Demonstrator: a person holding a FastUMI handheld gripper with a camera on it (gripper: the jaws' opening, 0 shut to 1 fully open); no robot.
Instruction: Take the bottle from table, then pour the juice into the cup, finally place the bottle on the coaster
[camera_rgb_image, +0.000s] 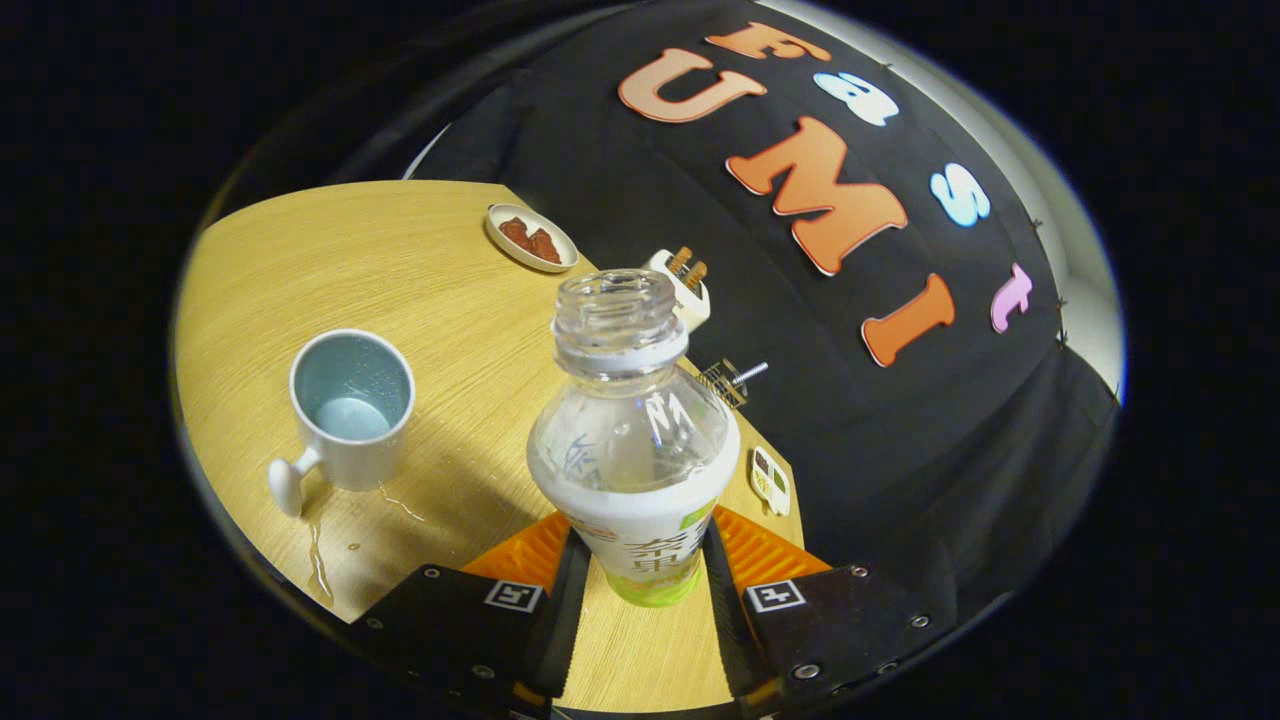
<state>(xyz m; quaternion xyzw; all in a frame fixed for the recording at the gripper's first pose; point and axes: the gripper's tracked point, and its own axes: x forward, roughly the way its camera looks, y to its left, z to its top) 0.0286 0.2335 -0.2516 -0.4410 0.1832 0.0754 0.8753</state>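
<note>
One bottle (634, 440), one cup (350, 405), one plate (531, 238), one toaster (684, 283).

The bottle (634, 440) stood between the two fingers (560, 600) of the claw (640, 590), both pressing its lower part, above the surface (400, 260). The cup (350, 408) sat on the surface to the bottle's left, its handle toward the near edge, drops lying beside it. A plate (531, 238) lay at the far edge. Along the right edge sat a toaster (682, 284), a small wire object (728, 381), and a flat device (770, 480), nearest the fingers.
</note>
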